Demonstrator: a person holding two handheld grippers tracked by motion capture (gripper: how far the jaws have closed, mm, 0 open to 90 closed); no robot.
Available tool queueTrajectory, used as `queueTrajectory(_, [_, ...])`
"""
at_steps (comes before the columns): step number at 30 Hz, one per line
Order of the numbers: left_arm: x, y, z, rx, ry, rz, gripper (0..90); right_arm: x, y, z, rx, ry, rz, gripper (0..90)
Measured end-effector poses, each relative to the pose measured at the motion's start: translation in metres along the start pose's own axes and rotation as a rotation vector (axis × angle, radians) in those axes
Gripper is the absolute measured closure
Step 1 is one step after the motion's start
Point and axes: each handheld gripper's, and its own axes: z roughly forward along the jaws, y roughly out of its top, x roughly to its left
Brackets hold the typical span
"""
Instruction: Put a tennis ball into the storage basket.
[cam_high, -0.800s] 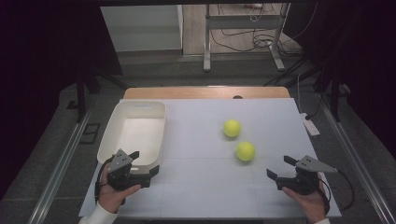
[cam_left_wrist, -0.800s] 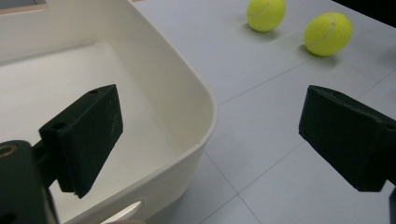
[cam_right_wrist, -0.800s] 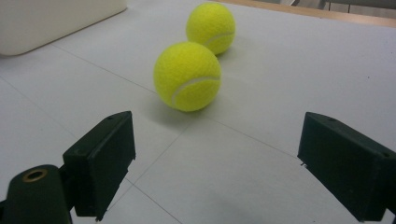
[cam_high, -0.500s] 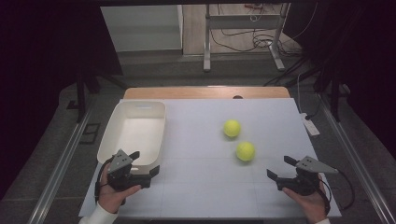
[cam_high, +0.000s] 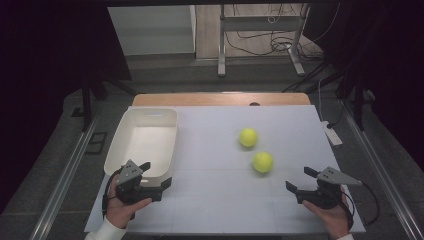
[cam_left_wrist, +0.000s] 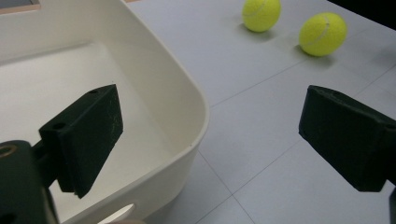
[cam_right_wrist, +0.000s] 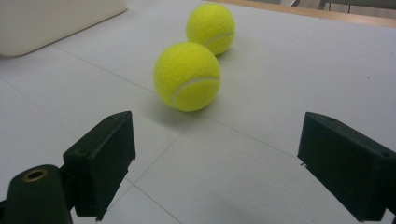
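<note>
High view: both balls (cam_high: 248, 137) (cam_high: 262, 162) lie diagonally; left gripper (cam_high: 152, 181) and right gripper (cam_high: 300, 181) fingers released.

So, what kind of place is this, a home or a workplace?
Probably a workplace, a lab or test room. A white-covered table stands in a dark room, loose cables lie on the floor behind it, and the props are few: two tennis balls and a white tub.
</note>
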Motion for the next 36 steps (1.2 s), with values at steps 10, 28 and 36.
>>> queueTrajectory(10, [-0.005,0.005,0.002,0.007,-0.02,0.01,7.4,-0.001,0.0,0.001,0.008,-0.001,-0.002,11.4])
queueTrajectory(28, [-0.018,0.025,0.017,0.04,-0.082,0.031,7.4,-0.001,-0.001,0.004,0.013,0.011,-0.006,11.6])
queueTrajectory(36, [-0.024,0.036,0.027,0.055,-0.107,0.052,7.5,-0.001,-0.001,0.005,0.019,0.009,-0.009,11.7])
